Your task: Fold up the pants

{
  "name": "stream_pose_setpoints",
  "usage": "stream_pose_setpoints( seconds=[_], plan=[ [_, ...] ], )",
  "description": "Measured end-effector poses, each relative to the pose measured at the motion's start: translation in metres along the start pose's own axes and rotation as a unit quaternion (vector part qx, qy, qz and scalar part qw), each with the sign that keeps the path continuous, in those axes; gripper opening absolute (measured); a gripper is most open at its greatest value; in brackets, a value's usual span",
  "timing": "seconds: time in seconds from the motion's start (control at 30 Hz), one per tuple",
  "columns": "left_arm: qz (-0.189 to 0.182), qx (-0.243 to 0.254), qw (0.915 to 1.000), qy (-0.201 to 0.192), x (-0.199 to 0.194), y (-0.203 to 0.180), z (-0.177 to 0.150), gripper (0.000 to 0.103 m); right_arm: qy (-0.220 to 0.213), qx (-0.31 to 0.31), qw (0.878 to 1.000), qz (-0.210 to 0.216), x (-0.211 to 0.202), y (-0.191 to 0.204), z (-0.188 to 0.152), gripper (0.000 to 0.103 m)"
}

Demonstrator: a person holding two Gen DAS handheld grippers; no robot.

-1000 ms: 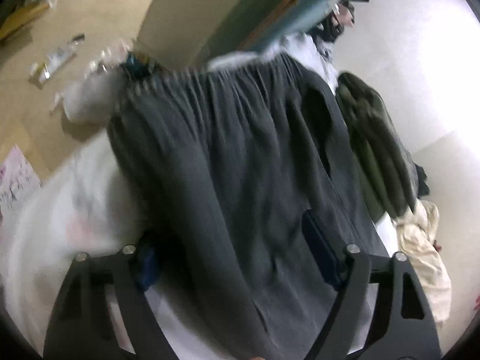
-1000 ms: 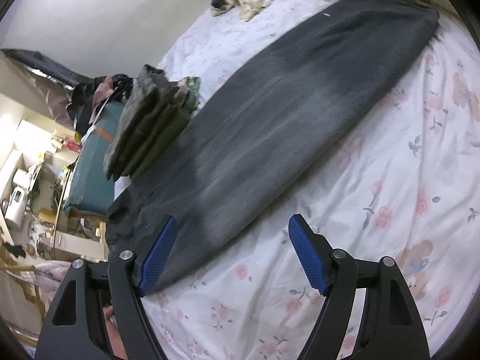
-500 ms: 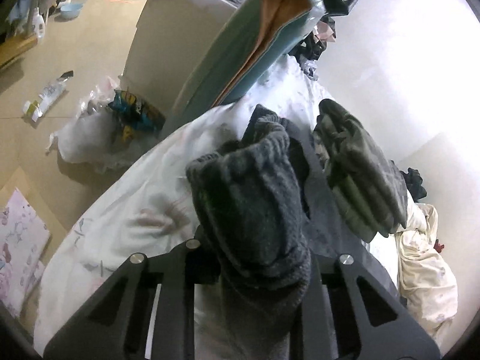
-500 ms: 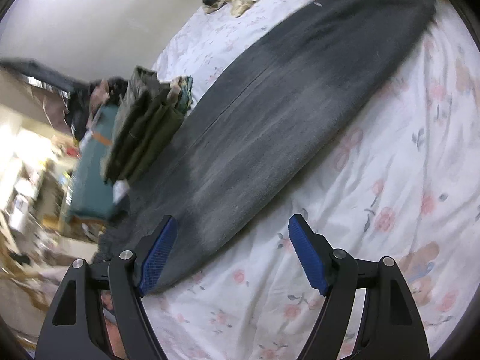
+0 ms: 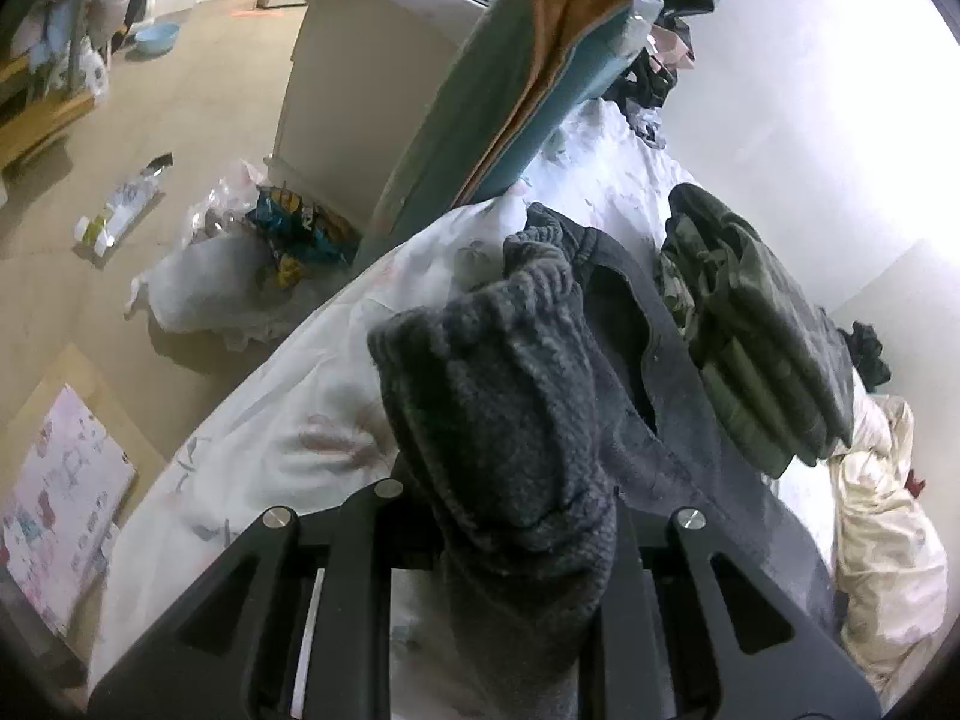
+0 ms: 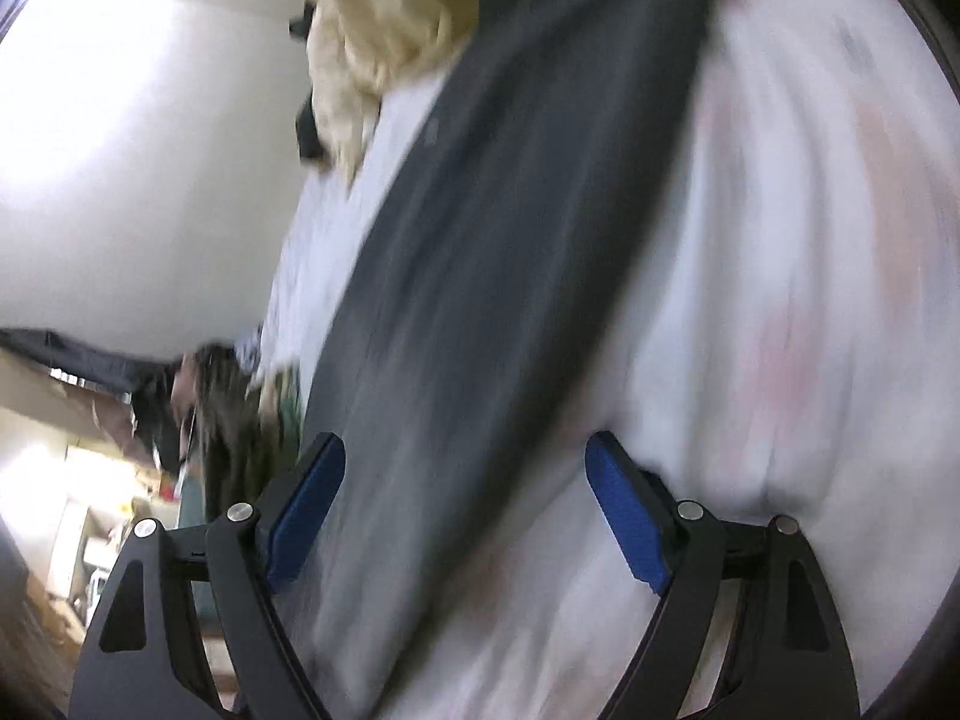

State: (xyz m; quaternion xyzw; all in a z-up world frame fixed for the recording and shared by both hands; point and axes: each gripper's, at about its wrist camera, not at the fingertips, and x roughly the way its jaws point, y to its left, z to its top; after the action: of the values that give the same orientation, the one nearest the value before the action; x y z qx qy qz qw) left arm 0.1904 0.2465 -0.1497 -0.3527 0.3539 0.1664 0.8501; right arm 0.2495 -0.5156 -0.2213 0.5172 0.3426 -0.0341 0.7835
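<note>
Dark grey pants (image 6: 510, 228) lie stretched in a long strip across the floral bedsheet (image 6: 810, 300). My left gripper (image 5: 516, 516) is shut on the ribbed waistband (image 5: 492, 378), which bunches up between its fingers above the bed edge. The rest of the pants (image 5: 678, 420) trail away over the sheet (image 5: 288, 420). My right gripper (image 6: 462, 510) is open and empty, its blue pads (image 6: 624, 516) astride the pant leg, close above it. The right wrist view is motion-blurred.
A folded olive-green pile (image 5: 756, 324) lies beside the pants near the wall. A cream garment (image 5: 888, 546) is crumpled further along the bed, also in the right wrist view (image 6: 390, 18). A teal bag (image 5: 510, 96), a cabinet (image 5: 360, 90) and floor litter (image 5: 282, 228) stand beyond the bed edge.
My left gripper closed on the waistband and gathered it up. My right gripper swung fast along the pant leg, turning toward the far end.
</note>
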Motion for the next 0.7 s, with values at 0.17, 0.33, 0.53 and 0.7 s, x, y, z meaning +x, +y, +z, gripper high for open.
stream_pose_setpoints(
  seconds=[0.17, 0.33, 0.53, 0.7],
  plan=[
    [0.024, 0.011, 0.9996, -0.005, 0.005, -0.004, -0.006, 0.016, -0.061, -0.004, 0.998, -0.013, 0.005, -0.030, 0.082, 0.067],
    [0.022, -0.014, 0.9996, 0.005, 0.007, -0.001, -0.003, 0.016, -0.076, 0.004, 0.997, -0.030, 0.013, -0.053, 0.125, 0.037],
    [-0.031, 0.015, 0.9994, 0.005, -0.017, -0.027, 0.010, 0.014, -0.094, -0.033, 0.990, -0.104, 0.008, -0.031, 0.136, 0.005],
    [-0.065, 0.038, 0.9971, -0.004, -0.064, -0.057, 0.038, 0.013, -0.133, -0.068, 0.981, -0.122, -0.019, 0.019, 0.146, 0.003]
  ],
)
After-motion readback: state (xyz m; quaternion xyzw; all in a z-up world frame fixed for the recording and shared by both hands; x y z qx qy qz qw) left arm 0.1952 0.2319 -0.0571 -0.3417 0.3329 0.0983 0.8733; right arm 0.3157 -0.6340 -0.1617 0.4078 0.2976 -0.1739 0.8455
